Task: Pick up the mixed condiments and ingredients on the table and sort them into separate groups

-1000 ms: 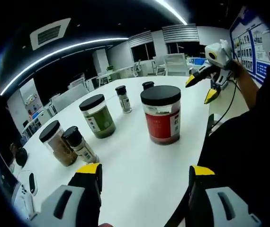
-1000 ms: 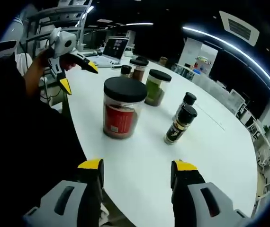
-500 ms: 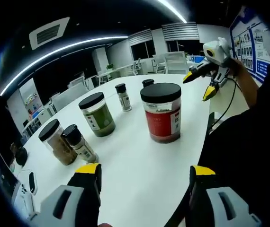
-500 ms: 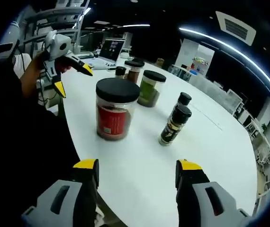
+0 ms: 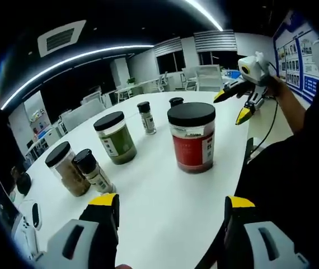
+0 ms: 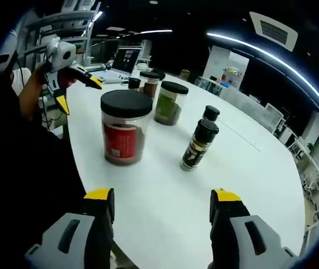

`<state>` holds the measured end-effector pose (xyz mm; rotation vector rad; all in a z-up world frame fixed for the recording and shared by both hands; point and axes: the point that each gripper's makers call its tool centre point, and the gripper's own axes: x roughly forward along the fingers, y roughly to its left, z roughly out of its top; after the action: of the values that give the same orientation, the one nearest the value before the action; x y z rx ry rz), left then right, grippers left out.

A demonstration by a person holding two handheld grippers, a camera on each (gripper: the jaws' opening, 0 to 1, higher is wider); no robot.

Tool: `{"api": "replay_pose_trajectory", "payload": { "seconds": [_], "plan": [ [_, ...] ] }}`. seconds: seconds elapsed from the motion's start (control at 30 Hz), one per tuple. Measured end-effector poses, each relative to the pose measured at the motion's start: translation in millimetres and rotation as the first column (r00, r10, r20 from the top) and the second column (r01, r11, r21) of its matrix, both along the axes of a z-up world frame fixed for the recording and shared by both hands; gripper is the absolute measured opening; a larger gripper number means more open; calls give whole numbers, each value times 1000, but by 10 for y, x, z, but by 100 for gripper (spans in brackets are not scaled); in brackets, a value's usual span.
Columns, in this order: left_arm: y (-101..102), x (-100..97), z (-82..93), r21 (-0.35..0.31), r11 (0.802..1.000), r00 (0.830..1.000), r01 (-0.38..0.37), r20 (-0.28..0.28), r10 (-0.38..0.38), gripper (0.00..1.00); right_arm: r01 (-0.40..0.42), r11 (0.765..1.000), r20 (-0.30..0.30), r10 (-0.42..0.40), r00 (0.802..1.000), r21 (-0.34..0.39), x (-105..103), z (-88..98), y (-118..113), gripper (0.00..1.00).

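On the white round table (image 5: 165, 196) a big black-lidded jar with a red label (image 5: 192, 137) (image 6: 126, 134) stands nearest. A jar of green powder (image 5: 115, 138) (image 6: 170, 103) is beyond it. A brown-filled jar (image 5: 67, 170) (image 6: 149, 84) has a small spice bottle (image 5: 95, 172) beside it. Two more small bottles (image 5: 145, 117) (image 5: 176, 101) stand farther back; in the right gripper view they are the bottles (image 6: 199, 144) (image 6: 210, 114). My left gripper (image 5: 172, 202) (image 6: 78, 93) is open and empty, off the table's edge. My right gripper (image 6: 163, 195) (image 5: 231, 106) is open and empty too.
A laptop (image 6: 123, 59) sits at the table's far end. A white device (image 5: 31, 216) lies near the table's left side. The person's dark body (image 5: 294, 168) fills the space beside the table edge. Office chairs and desks stand behind.
The right gripper's camera has swung a little, so the jars sit further left in its view. In each view the other gripper has drifted slightly. The jars and bottles have stayed put.
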<state>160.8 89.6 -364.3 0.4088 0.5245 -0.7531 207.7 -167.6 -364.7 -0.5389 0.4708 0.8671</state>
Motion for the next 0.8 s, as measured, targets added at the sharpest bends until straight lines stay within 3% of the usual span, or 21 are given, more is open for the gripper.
{"api": "replay_pose_trajectory", "payload": {
  "seconds": [0.17, 0.27, 0.4, 0.8],
  "plan": [
    [7, 1, -21, 6, 1000, 1000, -1, -3, 1, 76, 14, 1000, 7, -14, 1000, 9, 54, 33, -12, 70],
    [5, 1, -40, 6, 1000, 1000, 0, -8, 0, 76, 31, 998, 10, -32, 999, 50, 113, 94, -19, 76],
    [-7, 1, -60, 6, 1000, 1000, 4, -13, -4, 76, 58, 995, 19, -59, 998, 80, 186, 148, -51, 75],
    [24, 34, -104, -9, 1000, 1000, -14, -28, 14, 76, 98, 993, 43, -101, 994, 72, 349, 142, -58, 73]
  ]
}}
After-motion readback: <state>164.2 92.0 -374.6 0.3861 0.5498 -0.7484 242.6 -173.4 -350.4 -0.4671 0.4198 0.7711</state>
